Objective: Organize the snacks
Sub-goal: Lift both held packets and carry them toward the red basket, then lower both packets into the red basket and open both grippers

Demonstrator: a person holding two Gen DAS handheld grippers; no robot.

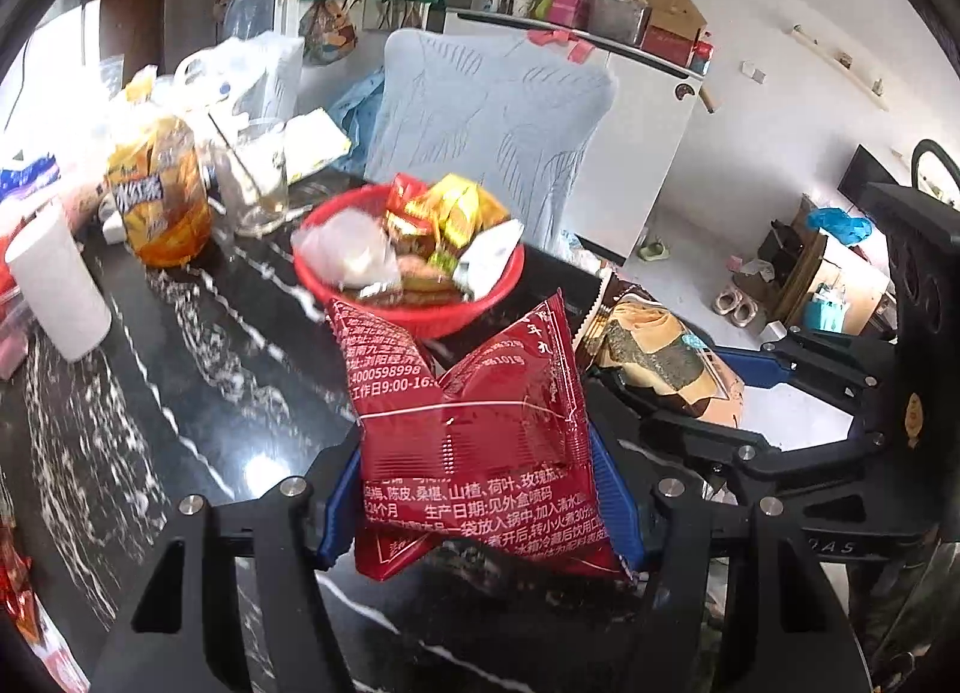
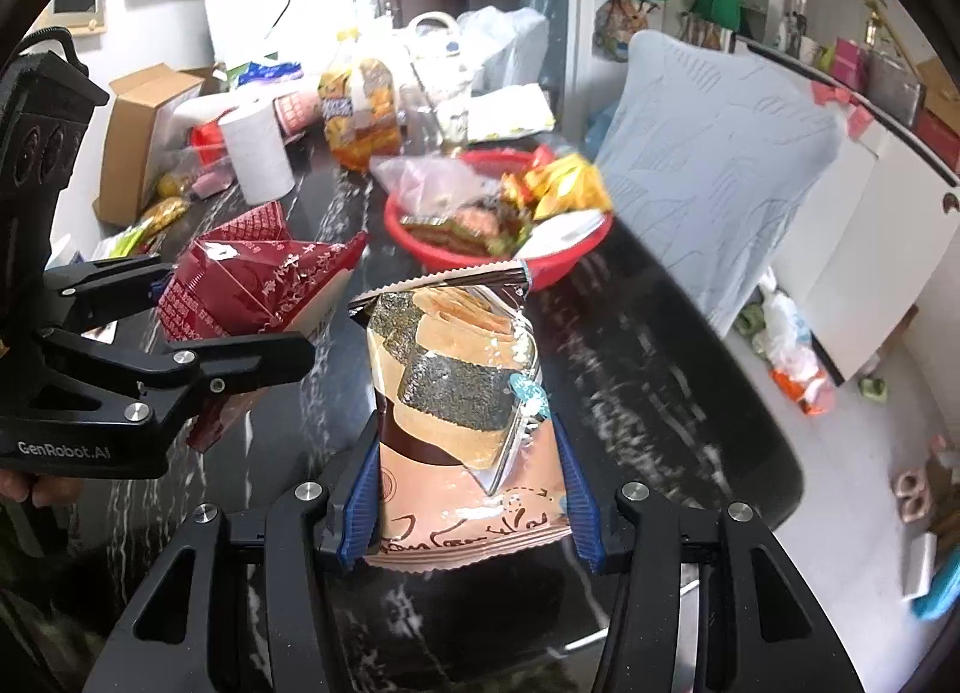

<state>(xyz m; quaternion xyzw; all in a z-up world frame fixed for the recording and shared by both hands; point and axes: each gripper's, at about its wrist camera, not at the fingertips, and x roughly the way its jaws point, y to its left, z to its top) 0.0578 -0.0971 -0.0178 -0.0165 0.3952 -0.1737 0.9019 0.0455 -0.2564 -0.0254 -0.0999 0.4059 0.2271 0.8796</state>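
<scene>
- The left tongs (image 1: 480,489) are closed on a red snack packet (image 1: 474,429); the blue pads press both side edges of its lower half, and the packet stands upright in the lower centre of the left wrist view, lifted off the table (image 1: 180,393).
- The right tongs (image 2: 468,501) are closed on a brown seaweed-cracker packet (image 2: 462,405), gripped at its lower edges and held upright in the centre of the right wrist view, also clear of the table.
- Each packet appears in the other camera: the cracker packet sits at centre right of the left wrist view, the red packet at centre left of the right wrist view. The two are held side by side, near each other; whether they touch cannot be told.
- A red basket (image 1: 480,309) stands on the table just beyond both packets, in the middle of the left wrist view. It already holds a heap of small wrapped snacks in yellow, red and white, plus a clear bag.
- Judgement on progress: the task looks well advanced. Many snacks are in the basket, and the two held packets appear to be on their way to it; neither is placed yet.
- Remaining, as far as visible: both held packets to be set down. Some loose wrappers lie at the far left table edge in the right wrist view; whether they belong to the task cannot be told.
- Other items at upper left of the left wrist view: a paper roll (image 1: 57,279), an orange bag (image 1: 162,201) and a glass jar (image 1: 252,177). These seem outside the sorting.
</scene>
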